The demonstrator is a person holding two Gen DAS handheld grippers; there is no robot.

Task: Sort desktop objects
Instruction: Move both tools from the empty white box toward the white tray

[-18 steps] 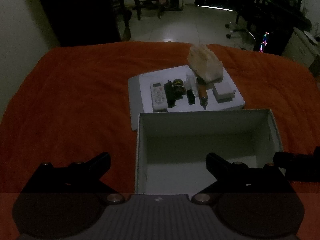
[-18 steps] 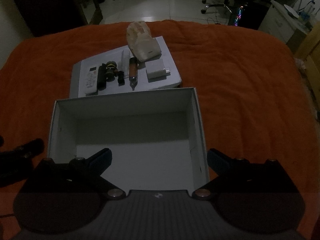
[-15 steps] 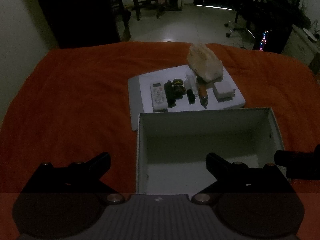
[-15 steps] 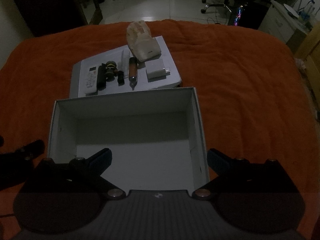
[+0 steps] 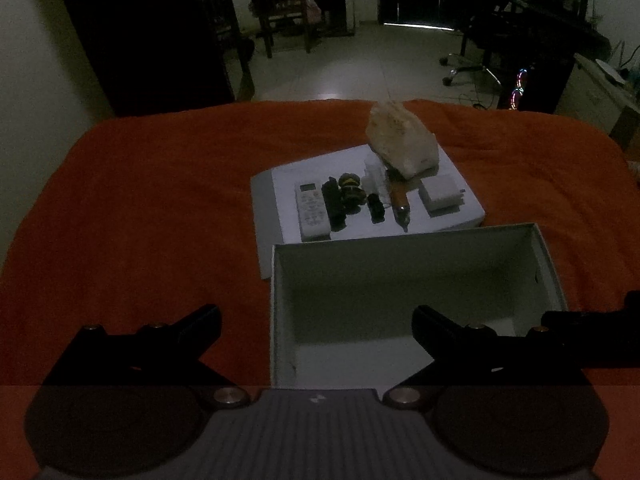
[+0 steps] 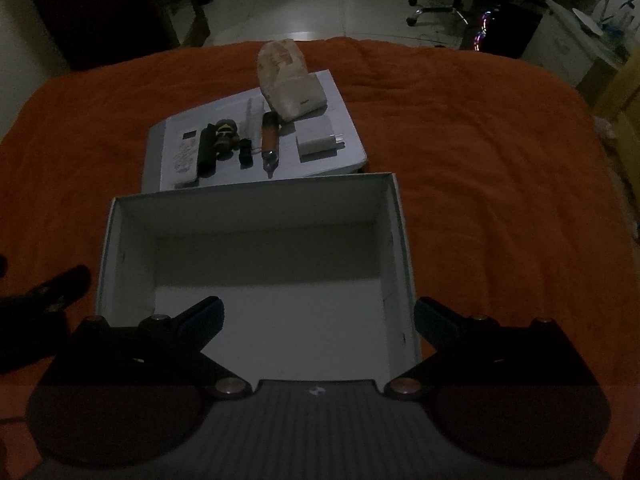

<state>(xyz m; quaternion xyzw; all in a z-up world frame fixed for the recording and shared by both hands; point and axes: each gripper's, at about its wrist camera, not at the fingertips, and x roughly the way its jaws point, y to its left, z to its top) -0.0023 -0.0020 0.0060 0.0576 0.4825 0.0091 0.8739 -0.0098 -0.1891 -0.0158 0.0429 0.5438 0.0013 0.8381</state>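
The left gripper [image 5: 316, 322] is seen at the bottom of its own frame with its fingers [image 5: 204, 318] spread wide and released; nothing is held or touched. The left finger hangs over the orange cloth [image 5: 140, 208], the right finger over the white box [image 5: 400, 240]. The right gripper [image 6: 318, 314] is likewise shown wide open and empty, both fingers [image 6: 208, 312] poised above the near part of the box [image 6: 256, 200], without contact.

The things to be sorted are found at upper centre of each frame, on a flat white lid [image 5: 266, 216] lying just beyond the box. From left to right there are seen a white remote [image 5: 311, 210], a black bar [image 5: 333, 204], a small dark figure with yellow marks [image 5: 350, 190], a small black piece [image 5: 376, 208], a brown pen-like tool [image 5: 399, 202] and a white charger [image 5: 440, 196]. Behind them a pale crumpled bag [image 5: 400, 144] is stood.

The scene is dim, so the dark items cannot be identified with certainty. The near wall of the box is hidden by the gripper bodies. At the right edge of the left view only part of the other gripper is visible.
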